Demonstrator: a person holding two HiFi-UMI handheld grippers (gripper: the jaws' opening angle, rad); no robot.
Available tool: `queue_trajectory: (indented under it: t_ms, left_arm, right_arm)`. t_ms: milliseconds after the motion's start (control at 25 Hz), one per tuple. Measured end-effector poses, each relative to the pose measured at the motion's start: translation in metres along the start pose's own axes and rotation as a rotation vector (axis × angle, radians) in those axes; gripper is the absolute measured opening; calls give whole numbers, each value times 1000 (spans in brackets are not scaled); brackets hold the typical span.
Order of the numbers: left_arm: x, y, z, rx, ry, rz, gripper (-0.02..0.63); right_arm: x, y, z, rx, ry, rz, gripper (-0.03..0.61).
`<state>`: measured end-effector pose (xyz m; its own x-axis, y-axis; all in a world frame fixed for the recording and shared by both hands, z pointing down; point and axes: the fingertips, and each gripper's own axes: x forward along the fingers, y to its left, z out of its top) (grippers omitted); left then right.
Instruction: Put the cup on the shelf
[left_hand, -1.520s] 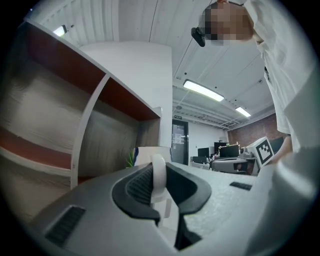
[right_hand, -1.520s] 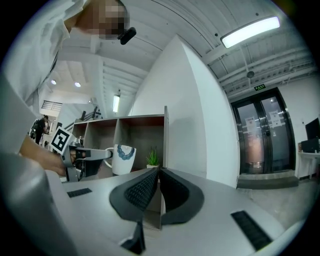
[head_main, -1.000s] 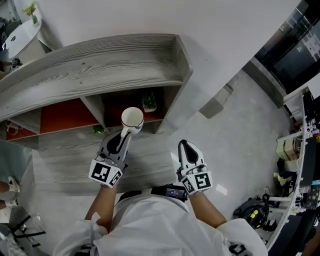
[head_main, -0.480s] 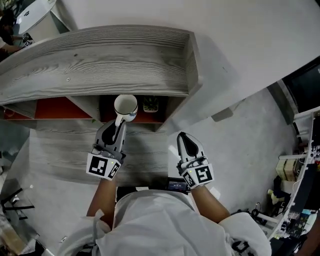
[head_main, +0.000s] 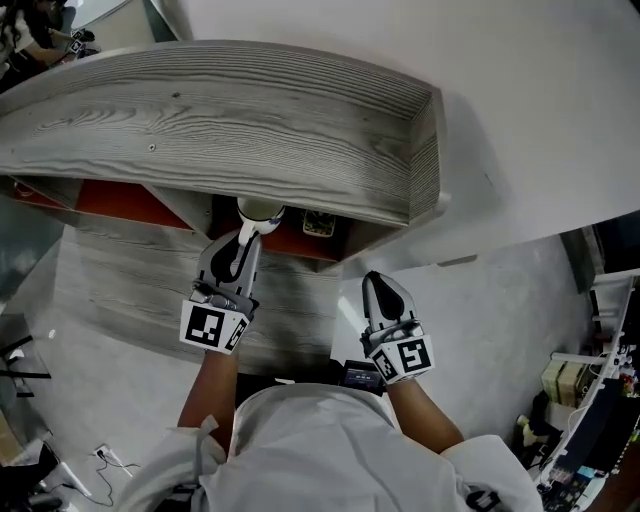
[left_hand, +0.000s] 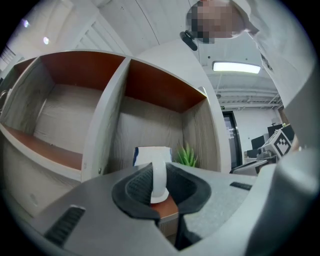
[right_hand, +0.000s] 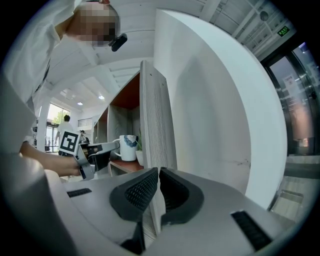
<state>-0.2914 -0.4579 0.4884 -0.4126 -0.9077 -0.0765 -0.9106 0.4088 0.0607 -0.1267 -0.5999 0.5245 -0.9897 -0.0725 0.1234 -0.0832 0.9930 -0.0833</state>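
A white cup with a blue pattern hangs by its handle in my left gripper, which is shut on that handle. The cup is at the mouth of the right compartment of the grey wood shelf, just over its red-brown board; the shelf top hides most of it in the head view. In the left gripper view the handle runs between the dark pads. My right gripper is shut and holds nothing, off the shelf's right end. From the right gripper view the cup and the left gripper show in profile.
A small green potted plant stands in the same compartment, just right of the cup. A vertical divider separates it from the bare left compartment. The shelf's side panel and a white wall stand before the right gripper.
Both grippers have moved toward the shelf. The cup has gone from in front of the shelf to under its top edge, into the compartment's mouth.
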Motion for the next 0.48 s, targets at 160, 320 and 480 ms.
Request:
queue_trajectory:
  t_ms: [160, 320, 480]
  left_arm:
    - [5, 3, -3, 19, 2, 26, 58]
    - [9, 4, -6, 31, 4, 44, 58]
    - [11, 4, -6, 41, 5, 51, 58]
  right_arm:
    - [1, -6, -2, 0, 8, 9, 40]
    - [-1, -12, -2, -1, 13, 9, 40]
    - [-3, -17, -3, -1, 18, 5, 40]
